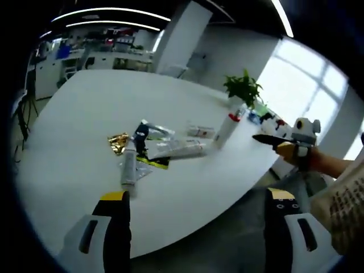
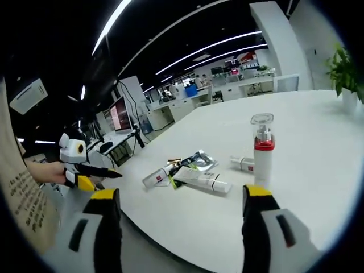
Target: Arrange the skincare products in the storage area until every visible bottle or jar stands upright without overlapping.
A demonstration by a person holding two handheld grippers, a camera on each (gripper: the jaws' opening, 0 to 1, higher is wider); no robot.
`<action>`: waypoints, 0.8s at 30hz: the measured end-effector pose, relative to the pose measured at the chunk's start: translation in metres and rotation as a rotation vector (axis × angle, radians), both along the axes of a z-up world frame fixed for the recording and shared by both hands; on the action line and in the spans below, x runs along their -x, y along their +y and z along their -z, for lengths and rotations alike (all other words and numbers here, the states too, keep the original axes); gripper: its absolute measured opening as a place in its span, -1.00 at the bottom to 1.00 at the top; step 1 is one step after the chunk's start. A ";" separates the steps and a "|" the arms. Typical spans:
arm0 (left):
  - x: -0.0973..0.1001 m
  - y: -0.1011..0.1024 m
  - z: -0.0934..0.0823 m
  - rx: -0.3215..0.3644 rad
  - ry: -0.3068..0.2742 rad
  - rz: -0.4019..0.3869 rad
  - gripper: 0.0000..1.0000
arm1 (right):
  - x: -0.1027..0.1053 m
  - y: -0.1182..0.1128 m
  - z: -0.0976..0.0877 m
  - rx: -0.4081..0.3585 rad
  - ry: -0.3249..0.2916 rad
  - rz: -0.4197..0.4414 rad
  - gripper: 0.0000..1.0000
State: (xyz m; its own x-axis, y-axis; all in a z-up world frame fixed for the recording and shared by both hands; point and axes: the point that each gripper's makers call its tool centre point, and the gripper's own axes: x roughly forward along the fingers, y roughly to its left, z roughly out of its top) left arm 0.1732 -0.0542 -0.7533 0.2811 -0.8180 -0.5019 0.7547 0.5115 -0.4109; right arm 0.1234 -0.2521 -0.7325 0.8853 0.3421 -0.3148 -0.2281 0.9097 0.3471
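Your left gripper [image 1: 196, 213] hangs off the near edge of the white table [image 1: 74, 142], jaws spread wide with nothing between them. Your right gripper [image 2: 179, 213] is just as wide and just as empty, short of the table edge. Out on the tabletop, the tall white bottle [image 2: 262, 149] with the red band and clear cap stands upright, the only upright one. Just beside it lies a small white jar-like piece [image 2: 242, 163] on its side. The long white tube [image 2: 202, 180] lies flat, touching the dark sachets [image 2: 196, 161], and a slimmer silvery tube [image 1: 128, 168] lies flat at the cluster's end. A crumpled gold wrapper [image 1: 118, 142] sits beside them. A potted plant [image 1: 243, 91] stands at the far edge.
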 end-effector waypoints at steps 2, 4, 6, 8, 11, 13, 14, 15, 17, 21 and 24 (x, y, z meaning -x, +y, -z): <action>0.001 0.002 0.000 -0.009 -0.010 0.006 0.94 | 0.001 0.004 -0.002 0.002 -0.009 0.011 0.83; 0.003 0.007 -0.001 -0.011 -0.010 0.005 0.94 | 0.003 0.008 -0.004 0.003 -0.014 0.021 0.88; 0.003 0.012 0.000 0.001 -0.006 -0.013 0.94 | 0.004 0.011 -0.004 0.003 -0.013 0.027 0.91; 0.003 0.016 0.001 0.016 0.010 -0.039 0.94 | 0.006 0.013 -0.005 -0.001 -0.020 0.039 0.91; 0.001 0.016 -0.002 0.029 -0.008 -0.046 0.94 | 0.007 0.016 -0.001 -0.002 -0.006 0.046 0.93; 0.000 0.016 -0.002 0.031 -0.016 -0.048 0.94 | 0.007 0.015 -0.001 0.015 -0.006 0.045 0.95; -0.001 0.017 -0.001 0.032 -0.014 -0.049 0.94 | 0.006 0.015 -0.001 0.014 -0.007 0.047 0.95; 0.000 0.017 -0.001 0.030 -0.014 -0.049 0.93 | 0.006 0.014 -0.001 0.013 -0.004 0.048 0.94; 0.001 0.018 0.001 0.020 -0.033 -0.040 0.91 | 0.007 0.013 0.002 0.029 0.003 0.048 0.92; 0.003 0.018 0.002 0.008 -0.059 -0.026 0.90 | 0.009 0.018 0.006 0.047 0.022 0.028 0.94; 0.003 0.018 0.002 0.009 -0.057 -0.025 0.90 | 0.010 0.022 0.011 0.088 0.035 0.002 0.94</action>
